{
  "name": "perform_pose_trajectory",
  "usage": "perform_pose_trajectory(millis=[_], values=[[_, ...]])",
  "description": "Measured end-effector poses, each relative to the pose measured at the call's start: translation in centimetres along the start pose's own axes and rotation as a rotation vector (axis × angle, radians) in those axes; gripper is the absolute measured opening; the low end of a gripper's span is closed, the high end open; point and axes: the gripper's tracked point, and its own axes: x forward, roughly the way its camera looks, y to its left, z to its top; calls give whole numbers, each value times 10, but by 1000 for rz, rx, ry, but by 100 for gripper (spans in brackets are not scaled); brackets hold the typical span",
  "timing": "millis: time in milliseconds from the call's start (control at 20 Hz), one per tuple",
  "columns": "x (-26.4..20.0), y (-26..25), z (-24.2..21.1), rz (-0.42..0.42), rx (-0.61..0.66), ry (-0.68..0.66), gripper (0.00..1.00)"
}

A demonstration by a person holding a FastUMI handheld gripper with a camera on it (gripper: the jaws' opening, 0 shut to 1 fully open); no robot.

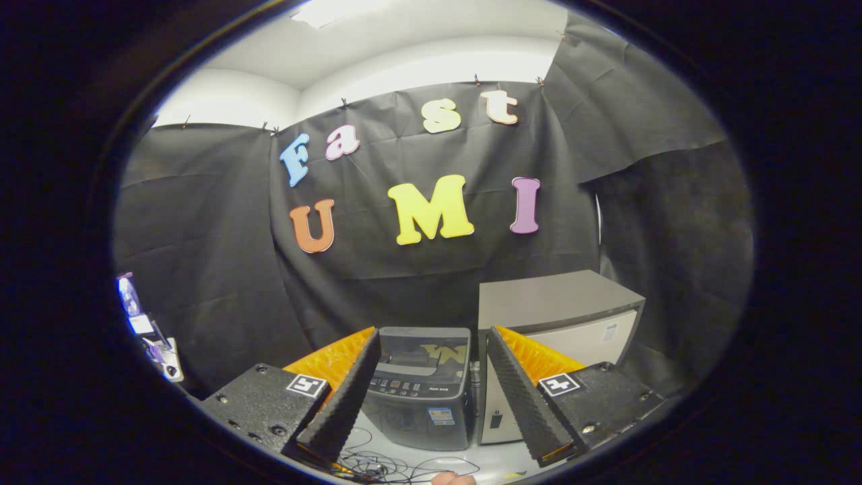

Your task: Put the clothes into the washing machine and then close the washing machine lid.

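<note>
Washing machine (421, 387), small dark-grey top-loader, sits lid-down at twelve o'clock beyond the wide-spread, empty hand-held gripper (431, 394); either loading awaits or it's finished.

washing machine (421, 387) | grey top-loader | lid (424, 351) closed | on floor, beside cabinet
</note>
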Motion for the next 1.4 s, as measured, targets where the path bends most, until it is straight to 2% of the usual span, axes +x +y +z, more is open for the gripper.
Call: perform_pose_trajectory(millis=[1400], values=[[-7,2,-3,56,-57,18,100]])
